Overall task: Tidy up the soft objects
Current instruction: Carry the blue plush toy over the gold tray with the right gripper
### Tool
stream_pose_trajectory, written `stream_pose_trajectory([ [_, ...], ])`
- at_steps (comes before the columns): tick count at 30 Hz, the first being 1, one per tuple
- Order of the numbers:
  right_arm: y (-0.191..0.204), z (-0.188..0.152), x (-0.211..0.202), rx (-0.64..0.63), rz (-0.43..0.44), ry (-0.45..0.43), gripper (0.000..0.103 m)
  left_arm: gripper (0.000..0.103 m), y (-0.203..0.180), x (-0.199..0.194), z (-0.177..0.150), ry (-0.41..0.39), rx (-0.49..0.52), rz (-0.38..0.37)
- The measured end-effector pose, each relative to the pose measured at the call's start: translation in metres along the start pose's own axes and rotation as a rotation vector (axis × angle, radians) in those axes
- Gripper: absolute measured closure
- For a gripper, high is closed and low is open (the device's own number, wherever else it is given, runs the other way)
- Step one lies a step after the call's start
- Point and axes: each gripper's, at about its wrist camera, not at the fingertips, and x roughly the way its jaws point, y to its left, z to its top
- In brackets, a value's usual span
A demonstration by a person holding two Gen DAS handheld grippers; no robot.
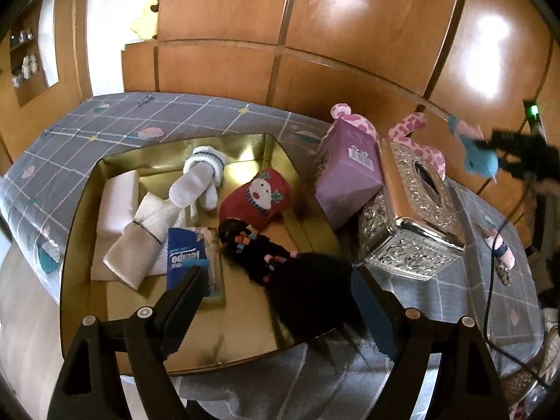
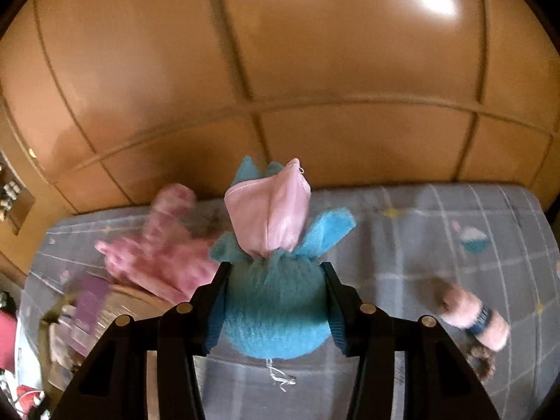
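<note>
A gold tray (image 1: 80,210) on the bed holds white socks (image 1: 199,178), a red pouch with a cat face (image 1: 259,196), folded cloths (image 1: 140,241), a blue tissue pack (image 1: 185,255) and a black fuzzy piece with coloured hair ties (image 1: 304,287). My left gripper (image 1: 280,280) hovers open over the tray's front, and the black piece lies below, between its fingers. My right gripper (image 2: 276,273) is shut on a blue plush toy (image 2: 273,315) with a pink satin part, lifted above the bed. In the left wrist view that toy (image 1: 479,161) hangs at the far right.
A purple box (image 1: 346,171) and a silver embossed tissue box (image 1: 409,217) stand right of the tray. A pink spotted plush (image 2: 157,259) lies behind them. A small pink doll (image 2: 472,318) and a cable (image 1: 490,280) lie on the grey checked sheet (image 1: 105,122). Wooden wardrobe doors (image 1: 315,35) back the bed.
</note>
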Motion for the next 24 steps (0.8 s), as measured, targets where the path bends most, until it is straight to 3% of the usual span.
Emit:
stream_pose_trajectory([
  [8, 0.090, 0.028, 0.007, -0.123, 0.101, -0.037, 0.054, 0.018, 0.013, -0.003, -0.004, 0.009, -0.028, 0.013],
  [13, 0.148, 0.026, 0.010, -0.222, 0.194, -0.043, 0.054, 0.018, 0.025, -0.006, -0.008, 0.010, -0.053, 0.030],
  [18, 0.204, 0.004, 0.008, -0.329, 0.303, -0.012, 0.054, 0.018, 0.043, -0.008, -0.013, 0.010, -0.094, 0.061],
  [24, 0.267, -0.060, 0.013, -0.433, 0.392, 0.115, 0.053, 0.018, 0.071, -0.017, -0.016, -0.009, -0.168, 0.110],
])
